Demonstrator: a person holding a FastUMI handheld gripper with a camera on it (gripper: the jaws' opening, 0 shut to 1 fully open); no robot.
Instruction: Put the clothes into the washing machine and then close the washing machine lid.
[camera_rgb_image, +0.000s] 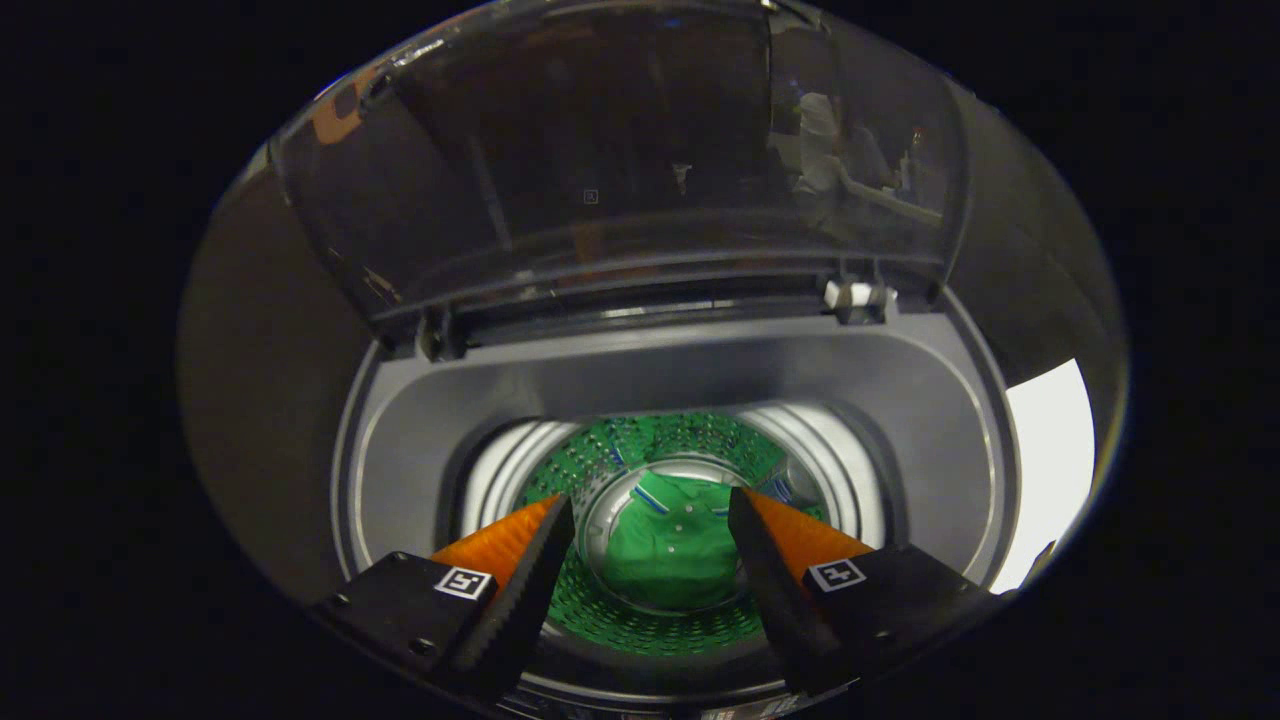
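Note:
I look down into a top-loading washing machine (680, 370) with a grey top rim. A green garment (672, 550) with small buttons lies at the bottom of the perforated metal drum (640, 625). My gripper (650, 515) hovers open above the drum mouth, and the garment shows far below, between its fingers, with nothing held. The transparent lid (620, 160) stands raised behind the opening, hinged along the back edge.
A white hinge clip (858, 295) sits at the lid's back right corner. The lid's glass carries dim reflections. A bright white surface (1045, 460) shows to the right of the machine. Dark booth walls surround the washer.

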